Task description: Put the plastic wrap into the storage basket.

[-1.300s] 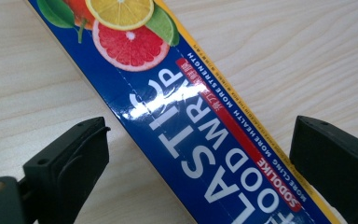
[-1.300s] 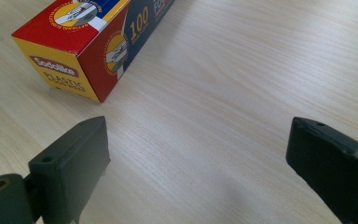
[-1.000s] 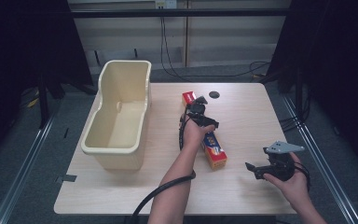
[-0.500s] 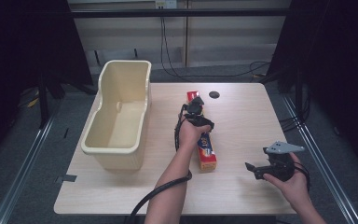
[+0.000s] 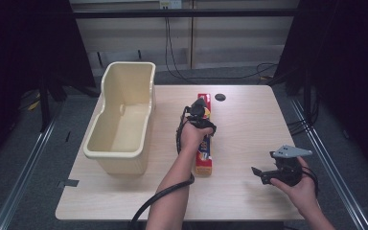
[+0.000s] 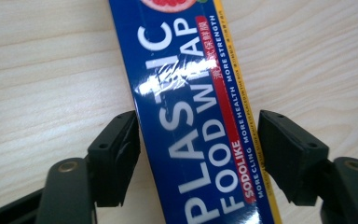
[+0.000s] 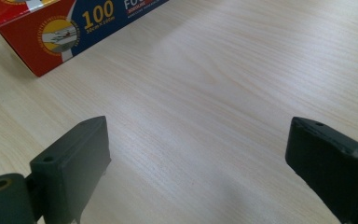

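The cream tub [image 5: 124, 120] stands empty to the left of the left gripper [image 5: 200, 111]. Its jaws, just closing, straddle the plastic wrap box [image 6: 200, 116] flat on the table [image 5: 249, 124]; lifting remains. The right gripper [image 5: 268, 173] waits wide, empty.

Counter [image 5: 249, 129]: pale wood-grain surface, matt, smooth; fine straight grain noted in both gripper views.
Plastic wrap box [image 6: 200, 116]: printed cardboard, glossy; glare patch observed across white lettering; red end panel [image 7: 42, 32] equally smooth.
Tub [image 5: 124, 112]: cream plastic, smooth, soft sheen recorded on inner walls.
Left gripper [image 6: 198, 154] jaws: black plastic, matt, moulded, brass-coloured inserts seen.
Right gripper [image 7: 198, 163] jaws: same matt black finish, faint scuffing noted.
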